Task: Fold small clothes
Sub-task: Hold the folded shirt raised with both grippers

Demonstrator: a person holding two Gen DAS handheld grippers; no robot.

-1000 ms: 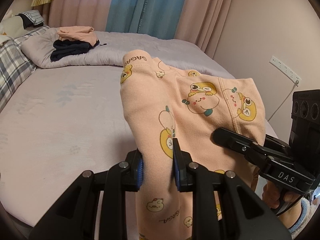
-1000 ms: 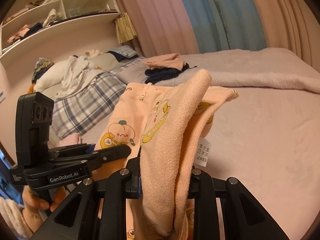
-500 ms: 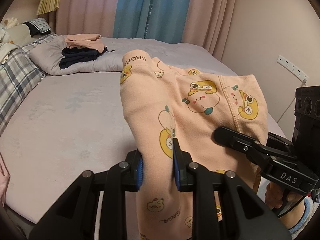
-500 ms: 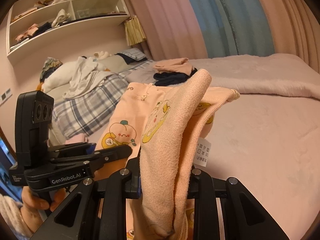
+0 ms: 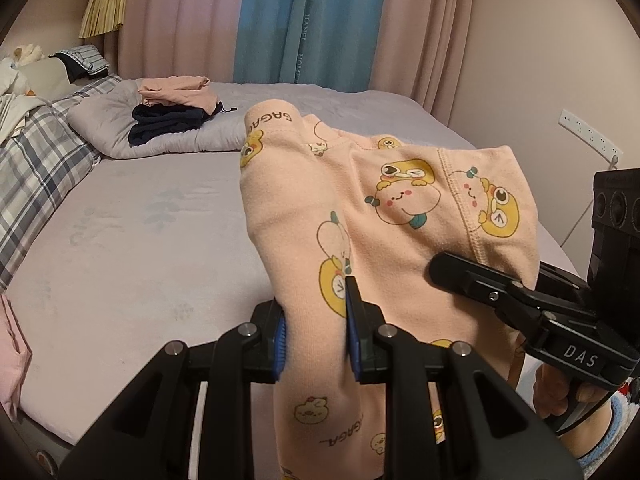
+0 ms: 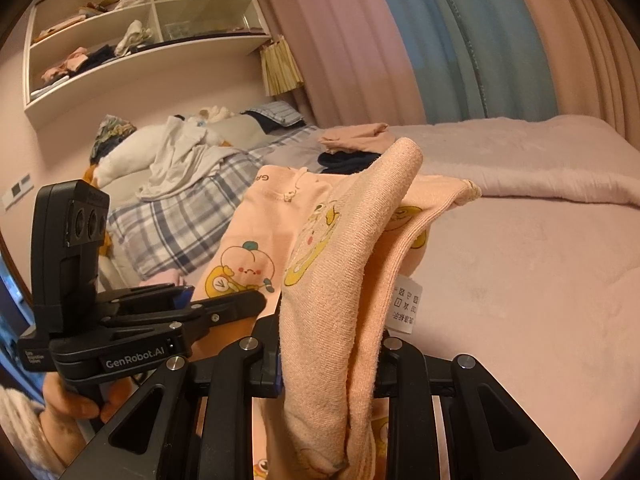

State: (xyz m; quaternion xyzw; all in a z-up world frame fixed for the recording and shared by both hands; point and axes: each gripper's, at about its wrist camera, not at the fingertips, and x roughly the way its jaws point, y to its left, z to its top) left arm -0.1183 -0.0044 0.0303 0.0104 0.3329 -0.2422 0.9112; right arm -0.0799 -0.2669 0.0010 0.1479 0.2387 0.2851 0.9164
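Item: peach garment (image 5: 360,208), pinched by our left claw (image 5: 316,324) and right claw (image 6: 328,360), hanging lengthwise above bed (image 5: 140,248).

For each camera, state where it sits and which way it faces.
Left wrist: on the left gripper, looking along its fingers over the bed toward the curtains; the right gripper and a hand show at right.
Right wrist: on the right gripper, facing the wall shelf; the left gripper shows at left.
Shared: the peach cartoon-print garment, clamped by both, and the folded stack.
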